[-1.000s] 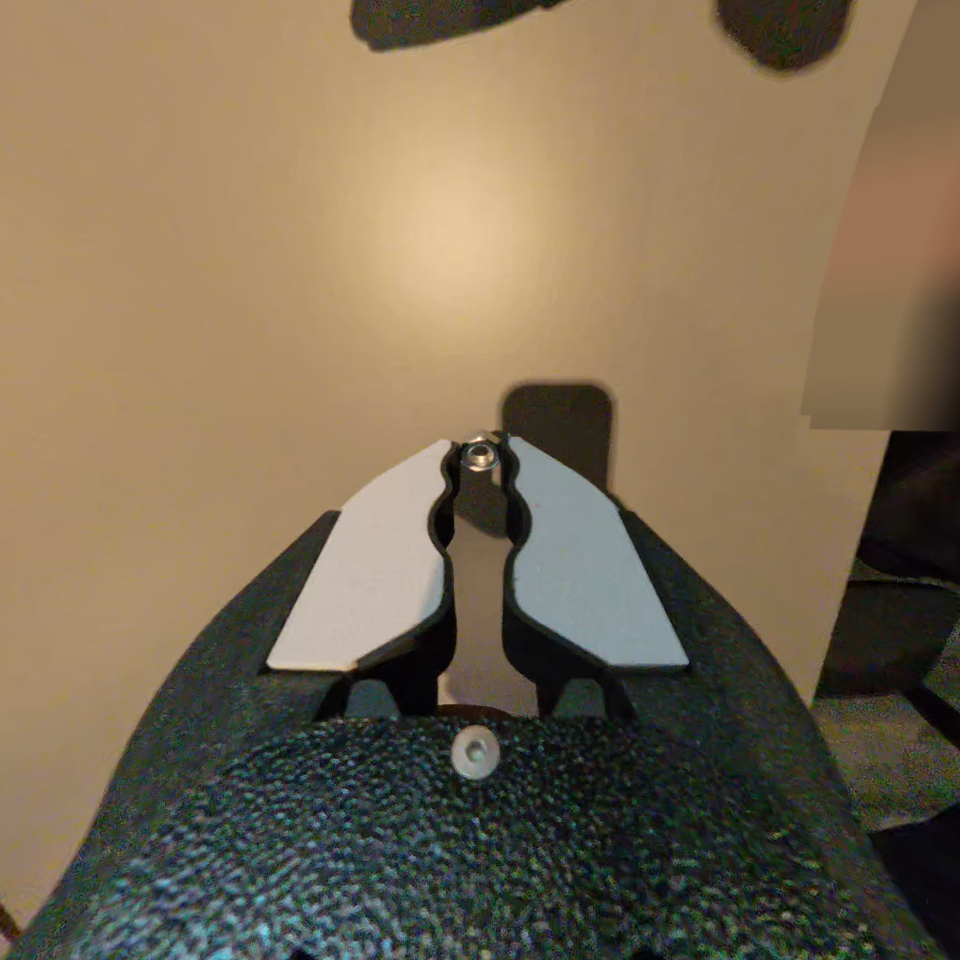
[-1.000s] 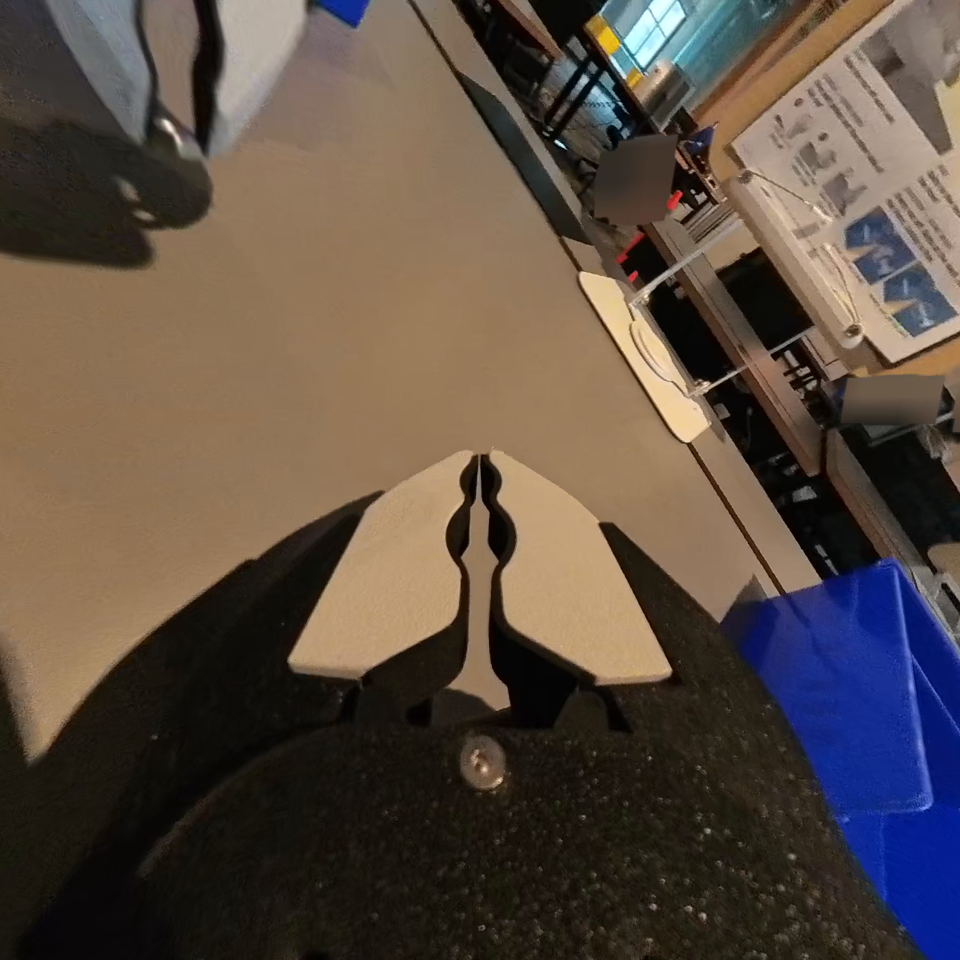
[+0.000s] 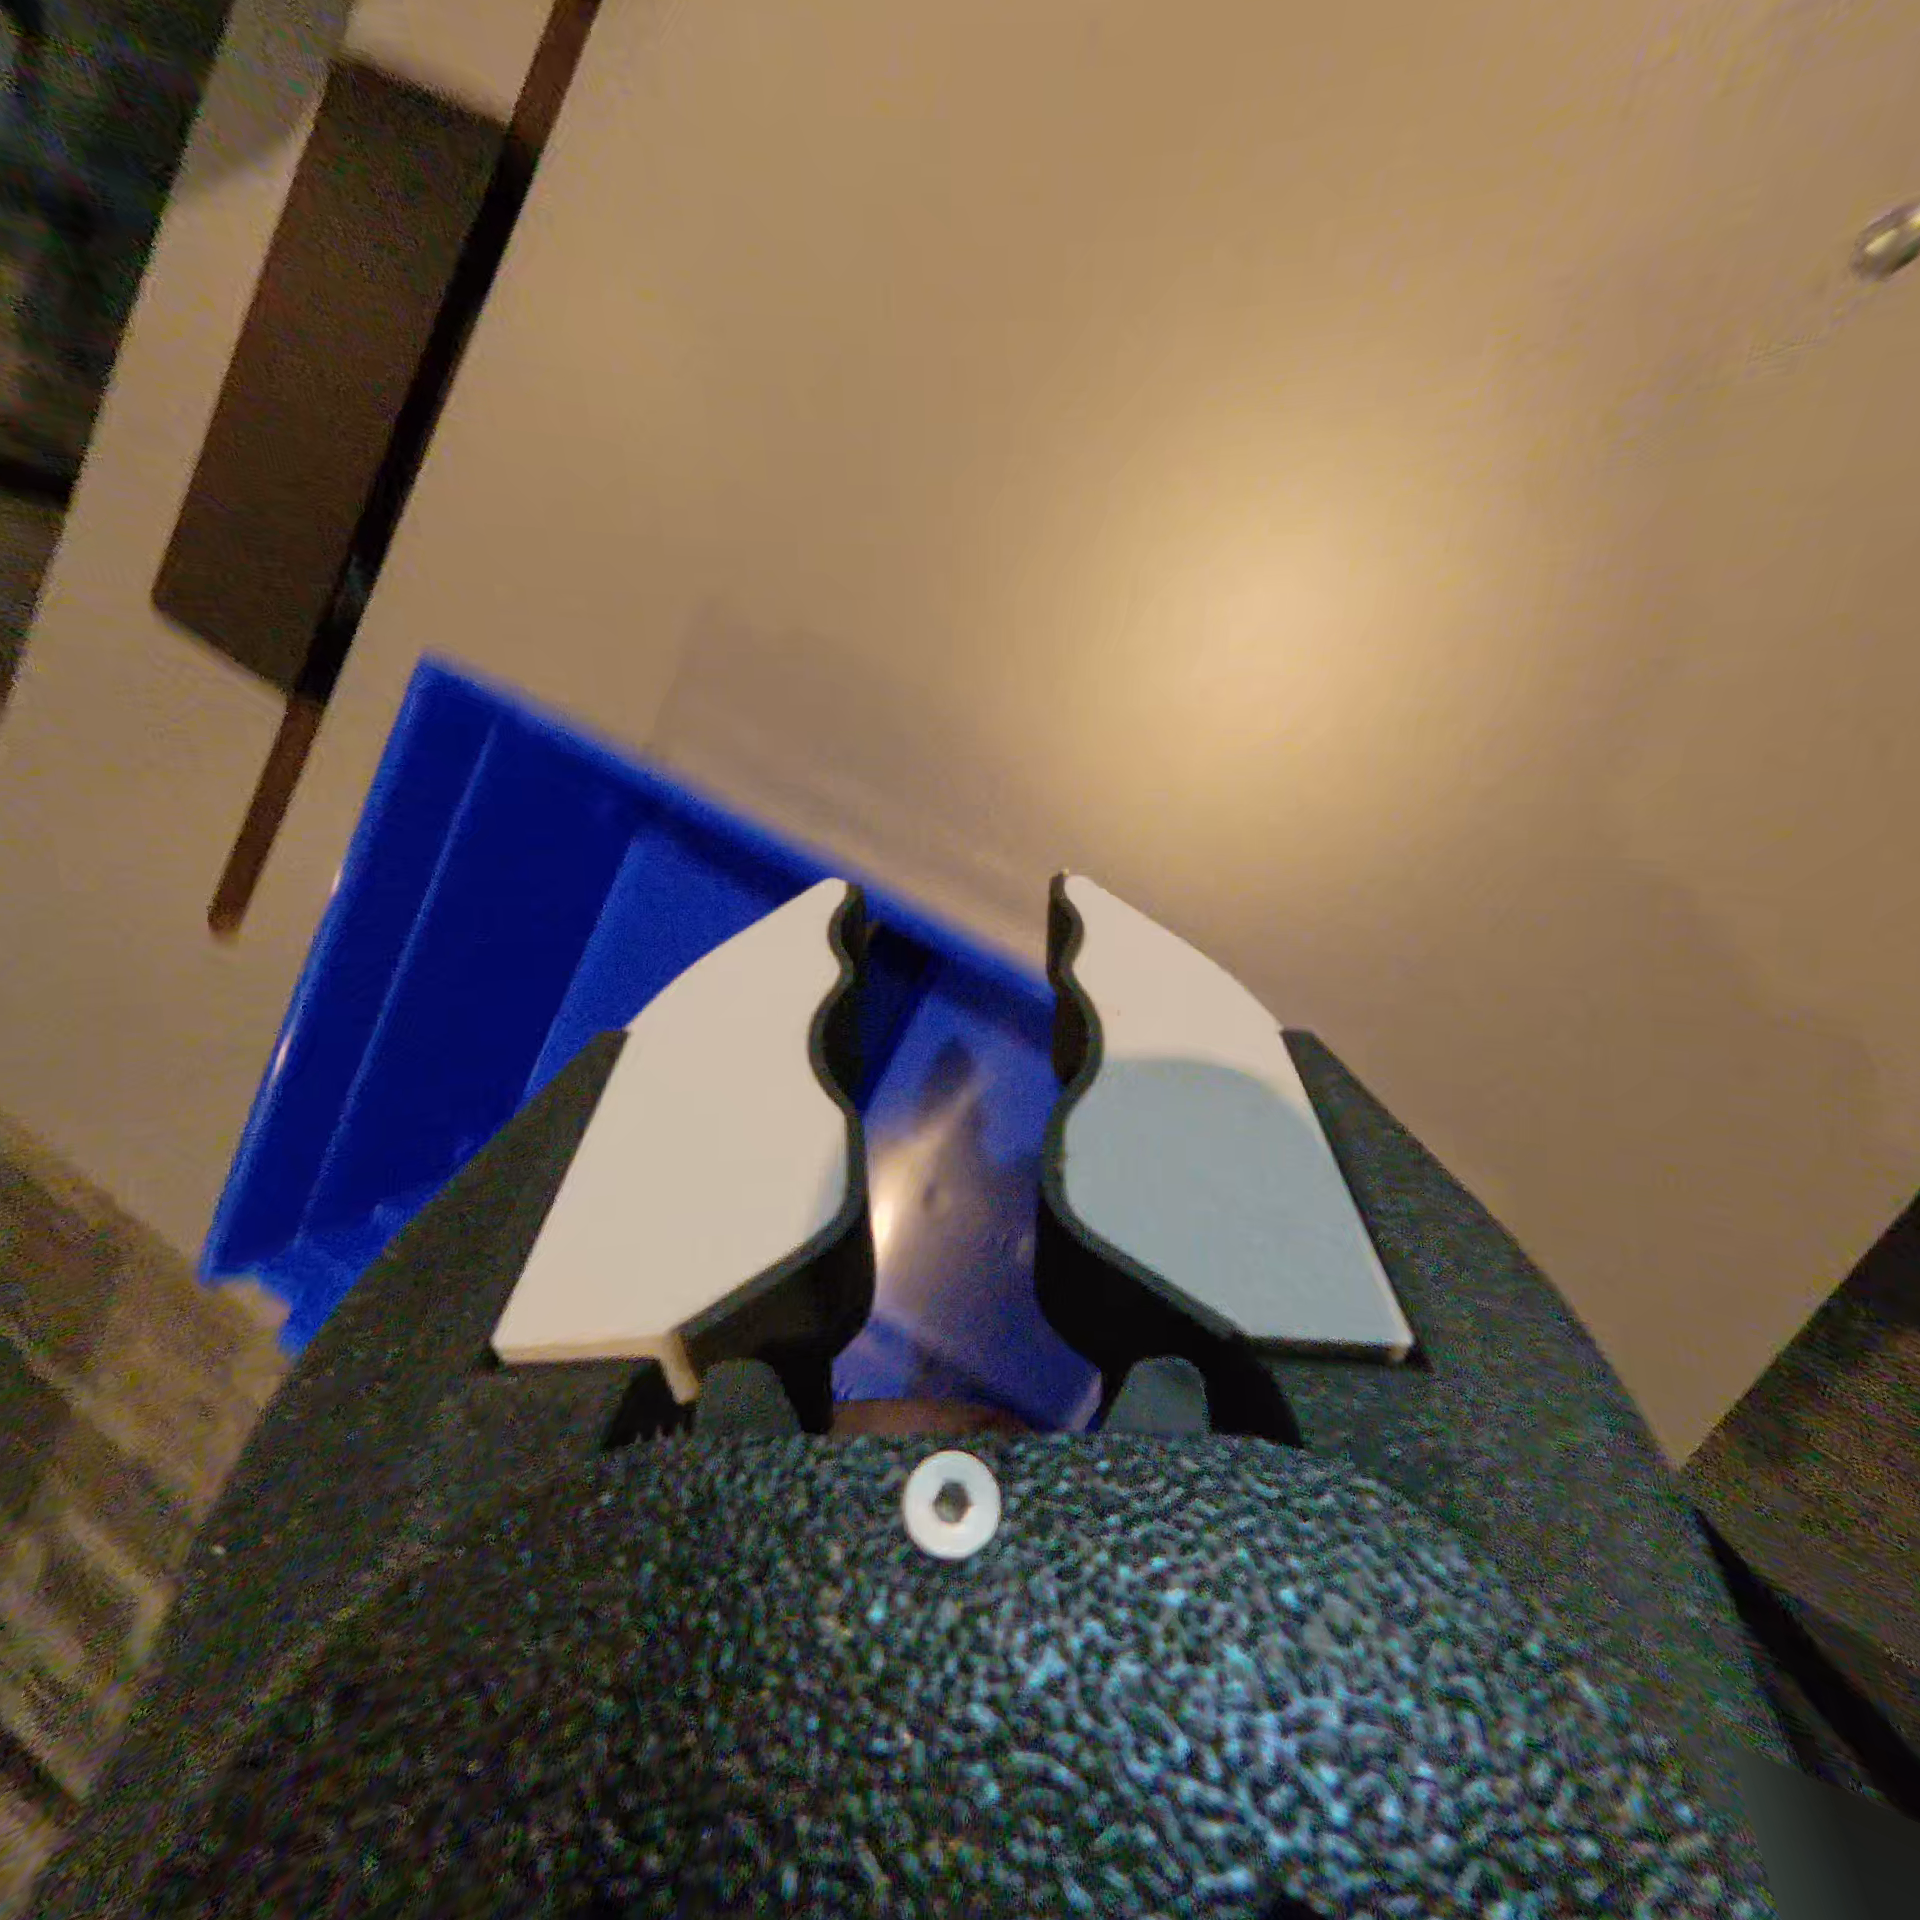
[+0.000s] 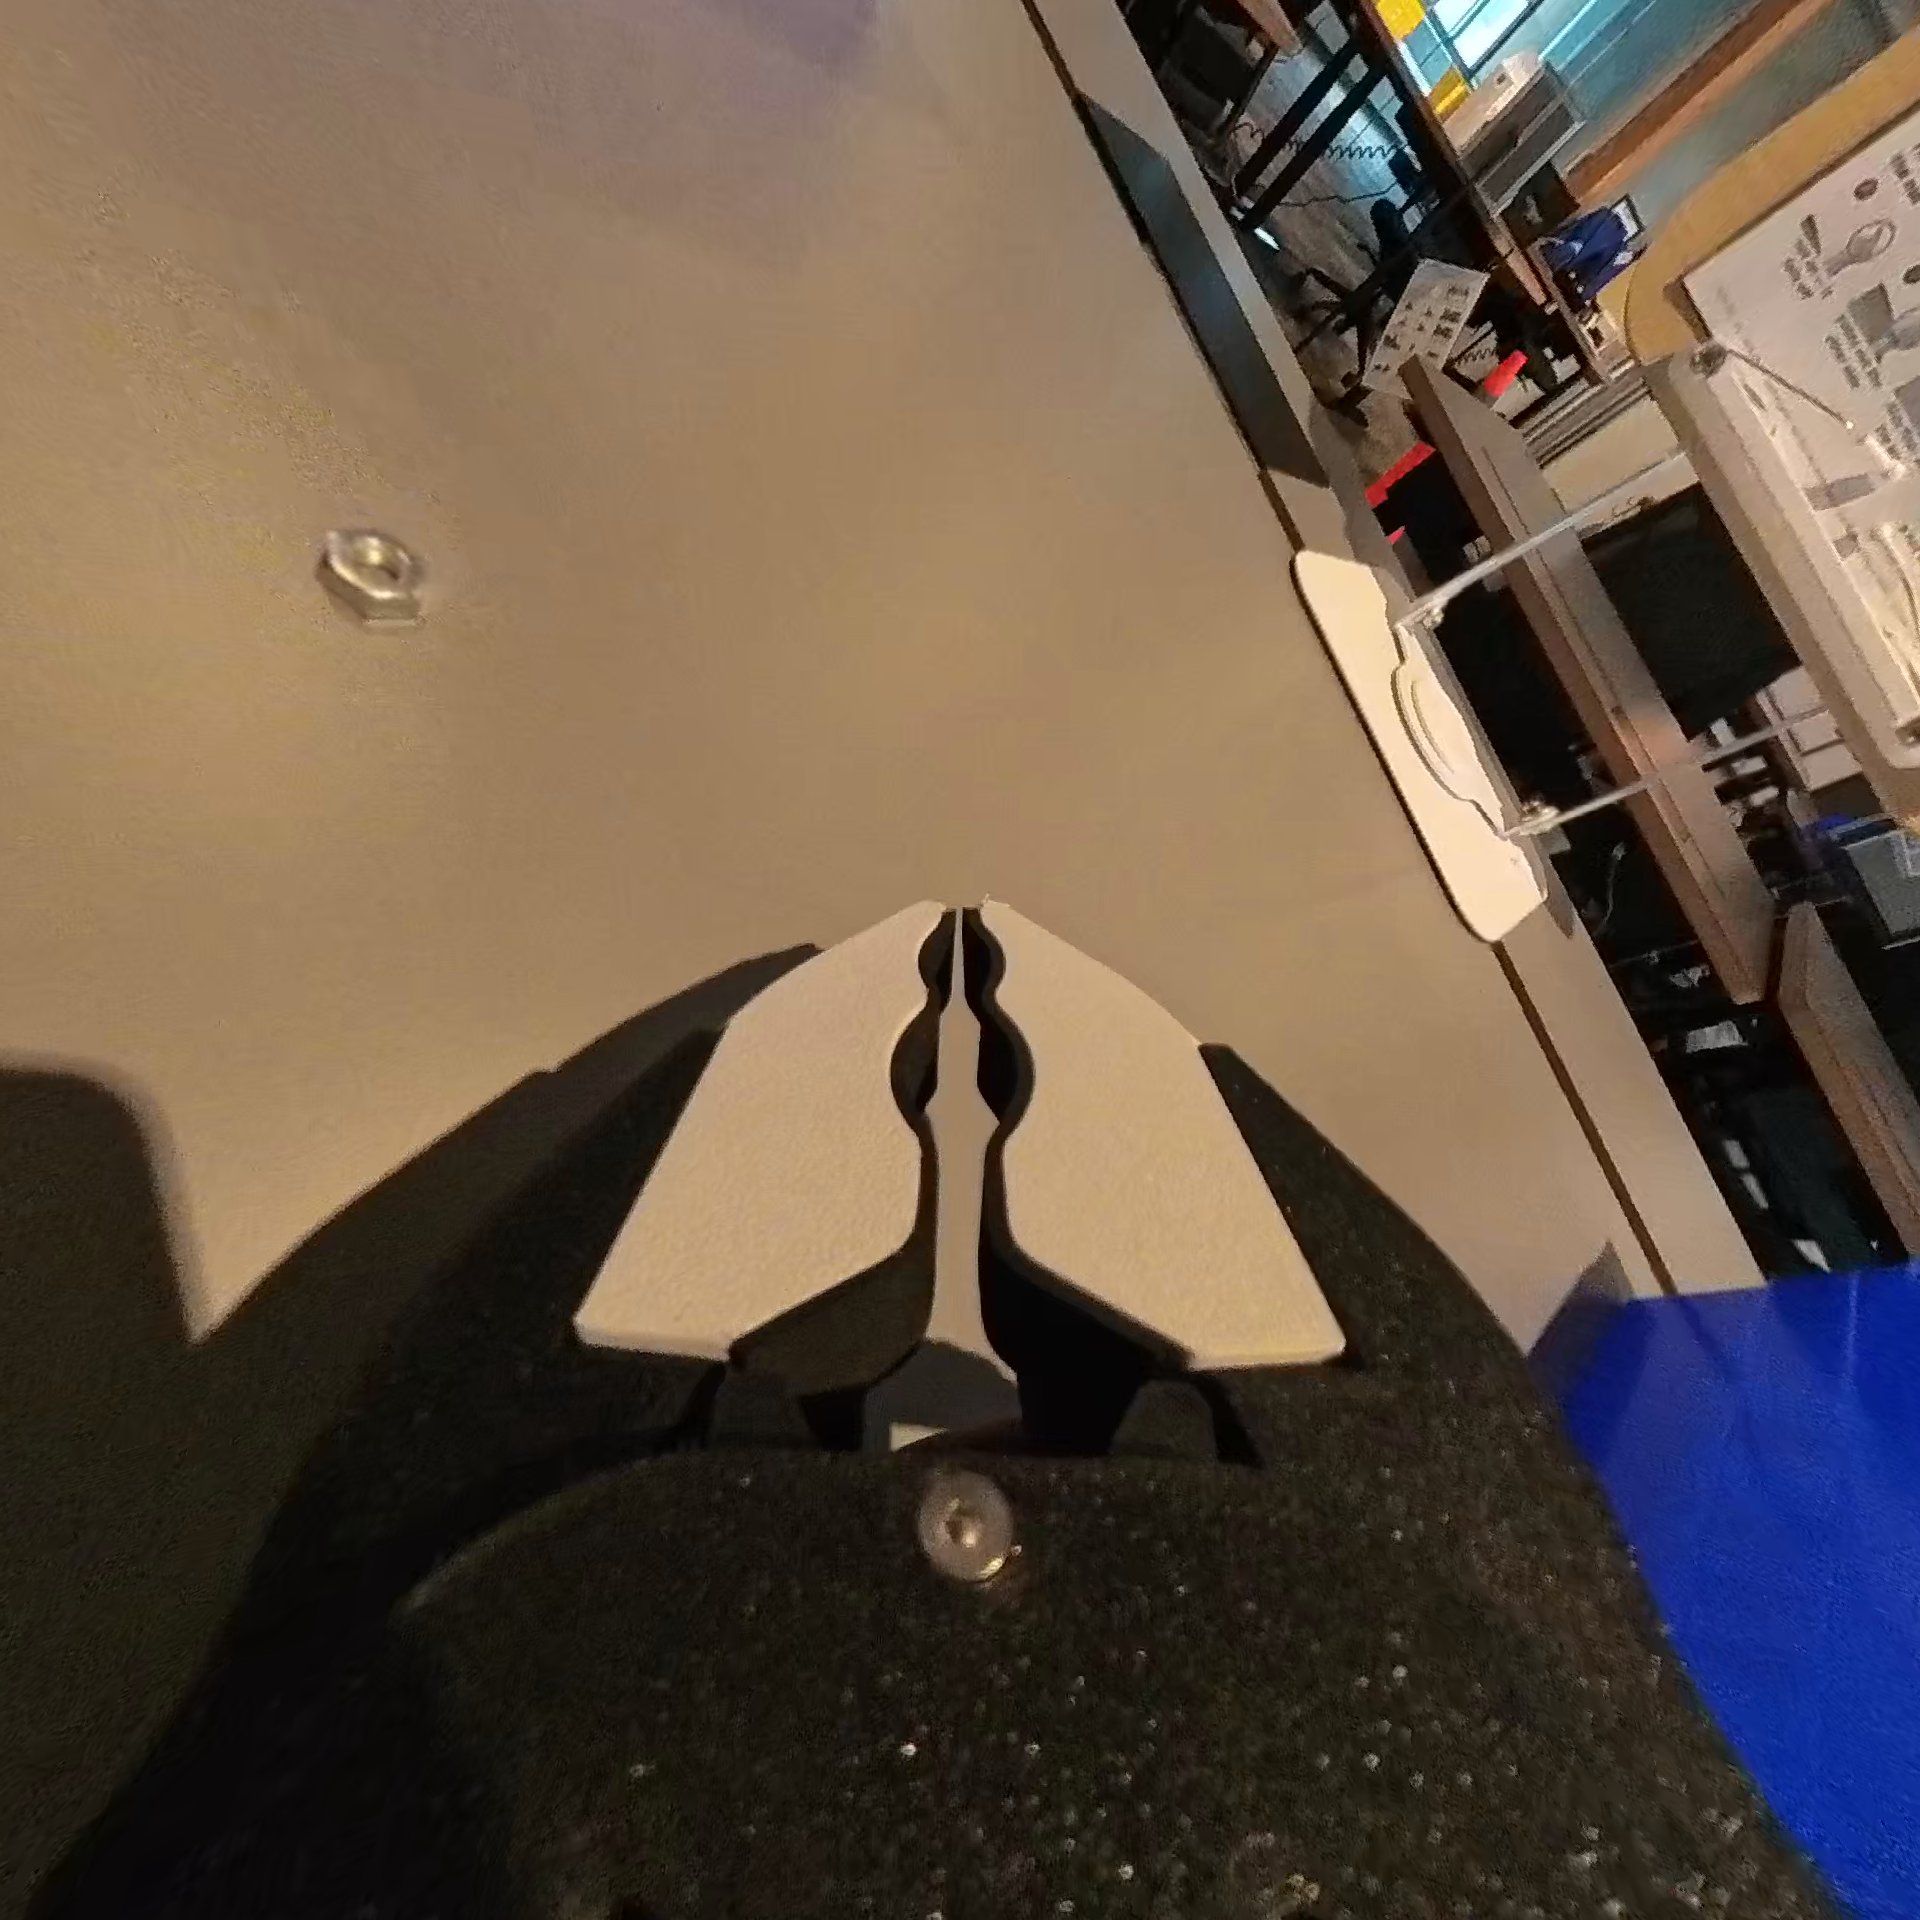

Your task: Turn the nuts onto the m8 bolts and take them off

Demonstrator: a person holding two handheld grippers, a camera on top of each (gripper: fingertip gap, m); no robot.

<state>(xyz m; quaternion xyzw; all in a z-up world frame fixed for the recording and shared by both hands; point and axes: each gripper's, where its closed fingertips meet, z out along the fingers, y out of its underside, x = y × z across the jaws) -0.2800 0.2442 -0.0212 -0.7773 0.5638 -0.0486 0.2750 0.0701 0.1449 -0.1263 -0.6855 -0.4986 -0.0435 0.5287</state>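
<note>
Right now the left gripper [image 3: 951,894] has its fingers [image 3: 717,1132] spread apart w/ nothing between them, a blue bin [image 3: 499,935] showing thru the gap and off to their left on the tan table [image 3: 1247,416]. One nut [image 4: 372,575] lies flat on the table, well apart from both grippers: far up and left of the right gripper [image 4: 960,912], whose fingers [image 4: 790,1153] are pinched together at the tips on nothing, w/ a second blue bin [image 4: 1766,1507] just to their right.
</note>
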